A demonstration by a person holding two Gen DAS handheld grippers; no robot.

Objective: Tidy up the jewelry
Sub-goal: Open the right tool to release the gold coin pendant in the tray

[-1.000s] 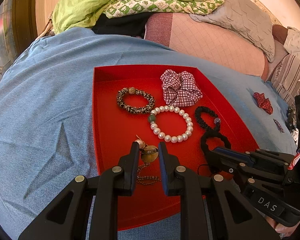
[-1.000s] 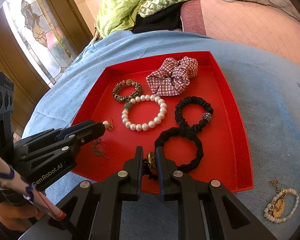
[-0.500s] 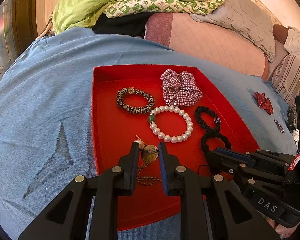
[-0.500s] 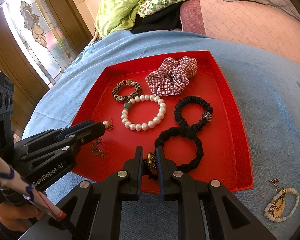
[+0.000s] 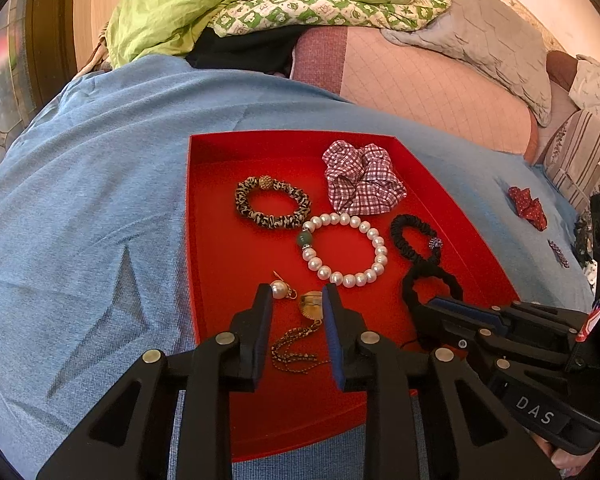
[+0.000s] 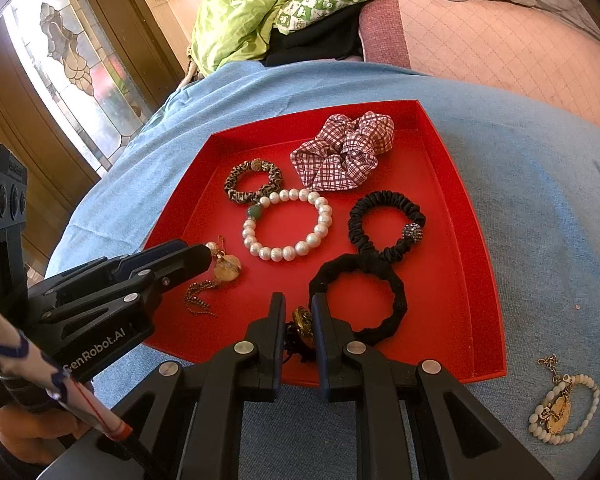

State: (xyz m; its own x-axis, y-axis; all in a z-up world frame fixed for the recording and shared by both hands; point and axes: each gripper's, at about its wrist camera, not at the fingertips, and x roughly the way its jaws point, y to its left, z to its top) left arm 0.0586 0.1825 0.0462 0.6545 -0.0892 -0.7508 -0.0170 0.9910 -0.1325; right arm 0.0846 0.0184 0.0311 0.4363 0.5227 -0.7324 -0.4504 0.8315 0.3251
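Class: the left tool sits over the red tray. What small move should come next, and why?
Probably lift the left tool up and back. Its fingers stand apart, and the gold shell earring lies loose on the red tray between them, seemingly ungripped; the right tool pinches a gold charm.

We see our left gripper point(image 5: 295, 304) in matte black plastic, blue pads inside its fingers, silver screws behind them, our right gripper point(image 6: 298, 312) alike.
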